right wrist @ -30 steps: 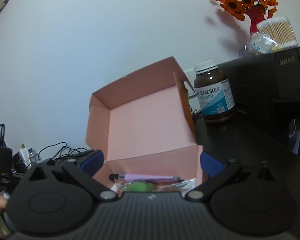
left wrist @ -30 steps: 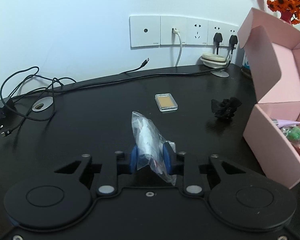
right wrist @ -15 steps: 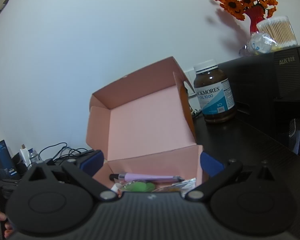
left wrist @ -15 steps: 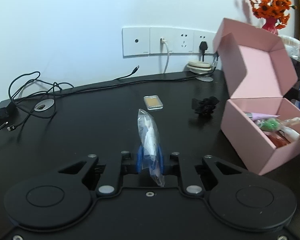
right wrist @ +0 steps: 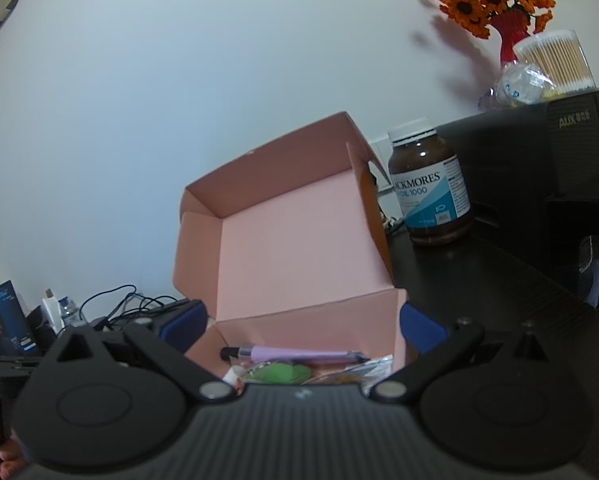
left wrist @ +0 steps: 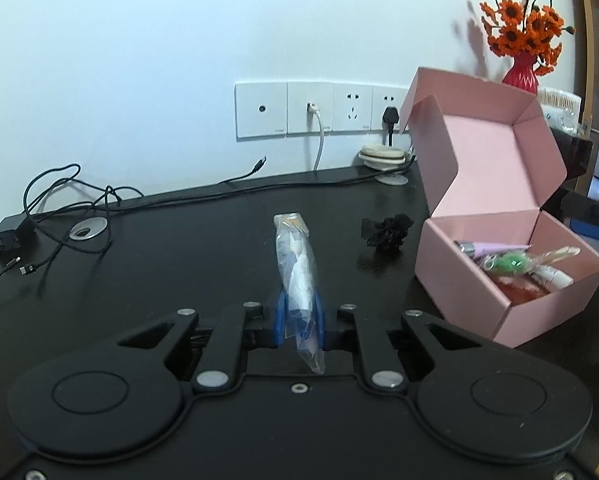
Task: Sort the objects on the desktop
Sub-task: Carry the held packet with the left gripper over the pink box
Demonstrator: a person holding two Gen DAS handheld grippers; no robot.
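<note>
Here the left gripper (left wrist: 298, 322) pinches a clear crinkled plastic bag of white items (left wrist: 297, 276) between its blue pads, held upright above the black desk (left wrist: 171, 264) — left of the open pink cardboard box (left wrist: 459, 280). Black fabric scrunchie (left wrist: 387, 232) lies just left of the box. Right gripper (right wrist: 303, 324) spread wide — its fingers straddle the box.

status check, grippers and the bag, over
Left gripper shut on clear plastic bag, lifted off desk. Right gripper open, straddling pink box. Black scrunchie sits between bag and box.
</note>
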